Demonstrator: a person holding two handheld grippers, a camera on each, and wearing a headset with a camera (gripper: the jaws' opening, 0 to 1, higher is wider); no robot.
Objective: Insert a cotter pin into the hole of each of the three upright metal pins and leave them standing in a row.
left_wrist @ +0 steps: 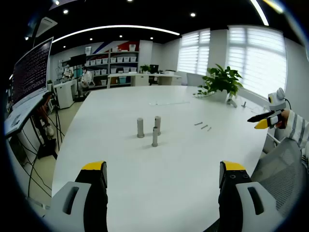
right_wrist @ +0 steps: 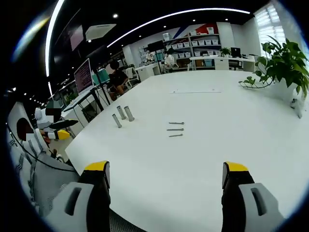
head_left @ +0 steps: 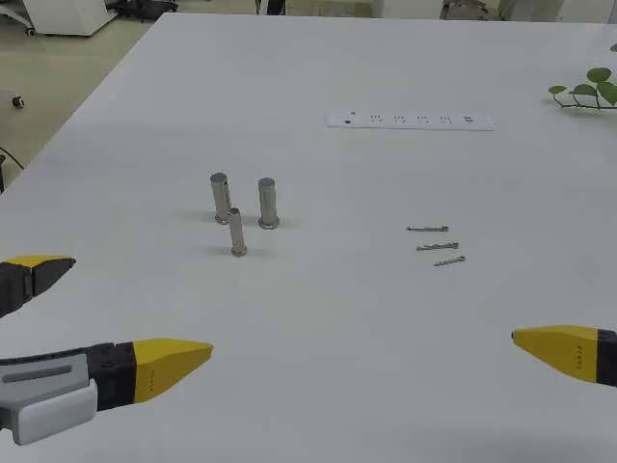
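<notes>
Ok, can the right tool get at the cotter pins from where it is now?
Probably yes: the right tool is open, and only bare table lies between it and the three cotter pins.

White worktop point(head_left: 318, 386) w/ flat white strip point(head_left: 410, 121) far ahead of right gripper point(right_wrist: 164, 170); leafy plant point(head_left: 588, 89) ahead-right of it. Shelving point(right_wrist: 212, 36) at back of room.

The head view crops the right gripper point(head_left: 564, 353); the metal pins' point(head_left: 236, 232) holes are too small to see.
</notes>
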